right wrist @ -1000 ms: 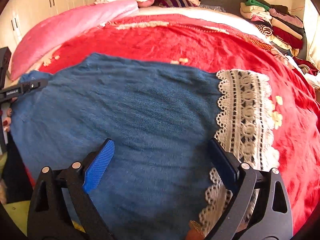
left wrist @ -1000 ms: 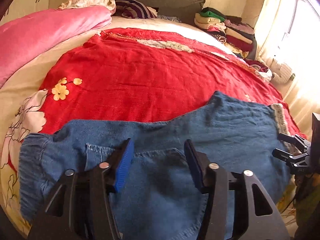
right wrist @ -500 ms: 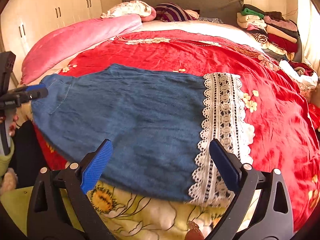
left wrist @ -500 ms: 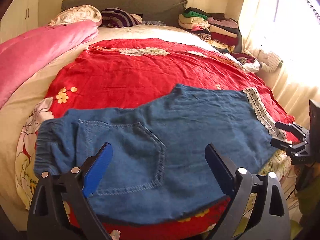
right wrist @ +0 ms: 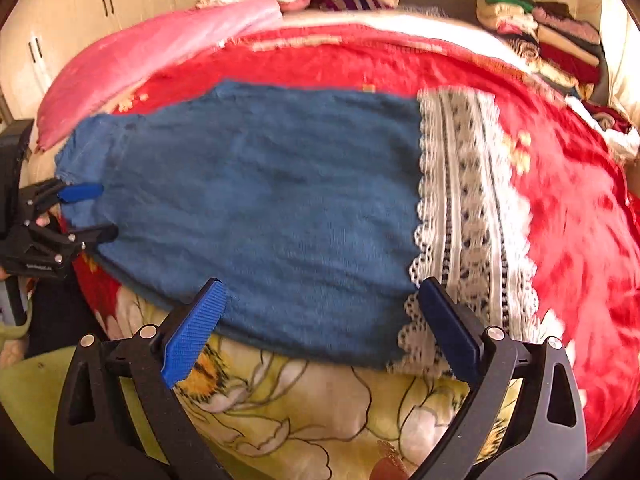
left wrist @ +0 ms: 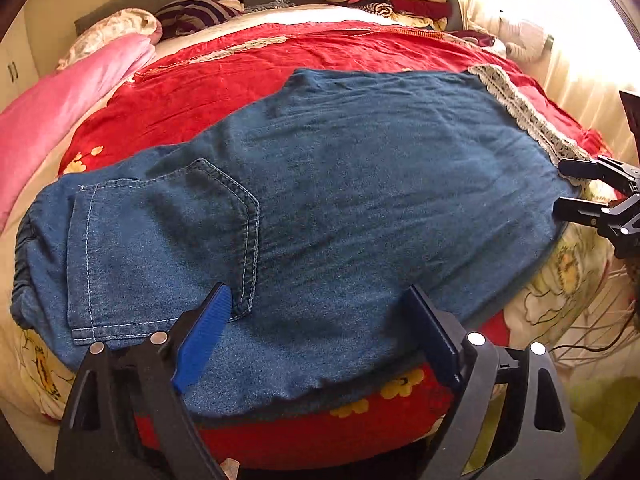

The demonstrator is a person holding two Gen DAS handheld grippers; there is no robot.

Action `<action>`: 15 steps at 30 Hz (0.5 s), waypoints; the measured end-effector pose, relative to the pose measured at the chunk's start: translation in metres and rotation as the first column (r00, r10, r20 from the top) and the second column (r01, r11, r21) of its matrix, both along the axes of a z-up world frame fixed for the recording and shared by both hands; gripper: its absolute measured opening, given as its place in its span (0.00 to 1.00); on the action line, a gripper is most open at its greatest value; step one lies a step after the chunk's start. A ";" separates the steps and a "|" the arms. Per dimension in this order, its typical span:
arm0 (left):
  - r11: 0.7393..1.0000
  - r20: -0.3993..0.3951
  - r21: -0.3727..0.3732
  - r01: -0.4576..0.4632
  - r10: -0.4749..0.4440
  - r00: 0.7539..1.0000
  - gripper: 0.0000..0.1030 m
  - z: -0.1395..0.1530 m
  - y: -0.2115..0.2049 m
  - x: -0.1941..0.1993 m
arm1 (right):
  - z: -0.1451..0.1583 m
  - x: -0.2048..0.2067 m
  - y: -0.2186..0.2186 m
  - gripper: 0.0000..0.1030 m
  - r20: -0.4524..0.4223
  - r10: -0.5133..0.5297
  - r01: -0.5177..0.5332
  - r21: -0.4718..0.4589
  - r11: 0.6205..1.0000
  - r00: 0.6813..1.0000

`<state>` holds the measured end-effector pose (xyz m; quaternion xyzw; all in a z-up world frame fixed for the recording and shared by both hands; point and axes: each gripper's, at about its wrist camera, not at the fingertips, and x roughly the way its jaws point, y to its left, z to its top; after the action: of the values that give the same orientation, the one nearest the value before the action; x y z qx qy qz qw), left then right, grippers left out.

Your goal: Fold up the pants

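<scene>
Pants point(left wrist: 360, 200) lying flat across near edge of bed point(left wrist: 360, 60), on red cover; waistband to left, lace hem point(right wrist: 472, 208) to right, lower edge hanging slightly past mattress edge. Already doubled leg on leg, by the look.

Left tongs point(left wrist: 320, 336) spread wide, gripping nothing, hovering just off near edge by back pocket point(left wrist: 168, 240). Right tongs point(right wrist: 320, 320) likewise spread, nothing held, poised at near edge beside lace hem.

Risks (judgement):
- Overhang + no grip: cloth could slide off bed if nudged.
- Pinching top layer only: layers would separate, fold goes skewed.
- Lace could snag on pad ridges.
- Right view blurred, so aim at hem uncertain.

Vs 0.5 s ago: both tongs closer in and lower, pants filling more of each view; spread unchanged. Pants not shifted, as far as can be told.
</scene>
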<state>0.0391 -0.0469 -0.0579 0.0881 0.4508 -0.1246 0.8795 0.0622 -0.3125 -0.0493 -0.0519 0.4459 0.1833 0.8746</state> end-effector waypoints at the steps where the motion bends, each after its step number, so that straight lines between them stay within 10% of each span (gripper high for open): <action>1: 1.000 0.000 0.001 0.001 -0.001 1.000 0.84 -0.001 0.000 0.000 | -0.002 -0.001 0.000 0.89 0.002 0.003 -0.003 -0.006 1.000 1.000; 15: 0.995 0.087 -0.097 -0.003 0.012 0.996 0.85 0.039 0.012 -0.005 | 0.022 -0.002 -0.022 0.89 0.007 -0.038 0.036 0.154 0.987 0.999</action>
<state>0.0343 -0.0353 -0.0192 0.0490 0.4056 -0.1390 0.9021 0.0598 -0.3340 -0.0269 0.0233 0.4270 0.2007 0.8814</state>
